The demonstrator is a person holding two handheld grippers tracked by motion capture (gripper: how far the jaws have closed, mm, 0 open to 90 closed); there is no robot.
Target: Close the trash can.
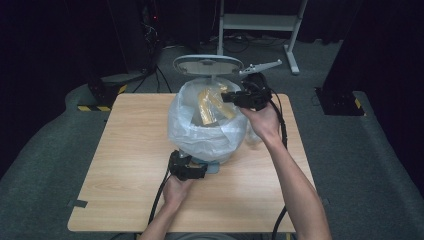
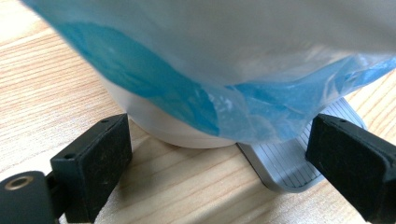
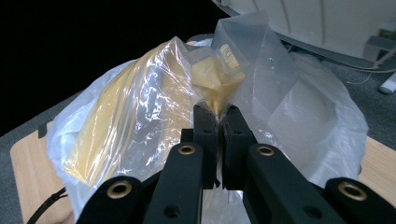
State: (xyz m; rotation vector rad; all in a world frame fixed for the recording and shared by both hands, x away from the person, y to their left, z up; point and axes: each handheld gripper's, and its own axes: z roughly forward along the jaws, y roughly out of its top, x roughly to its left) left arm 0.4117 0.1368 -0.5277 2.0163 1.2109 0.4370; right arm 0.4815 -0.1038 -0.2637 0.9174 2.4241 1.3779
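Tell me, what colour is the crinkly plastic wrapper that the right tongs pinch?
Translucent yellow crinkly plastic wrapper; the right gripper view shows it best.

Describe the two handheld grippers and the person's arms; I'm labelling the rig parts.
Both are black. The left gripper has blocky matte jaws with small holes and a brass-ringed hole in its linkage. The right gripper has flat black link arms with brass-ringed pivot holes. In the high view a black cable trails from each. The forearms are bare, no sleeves.
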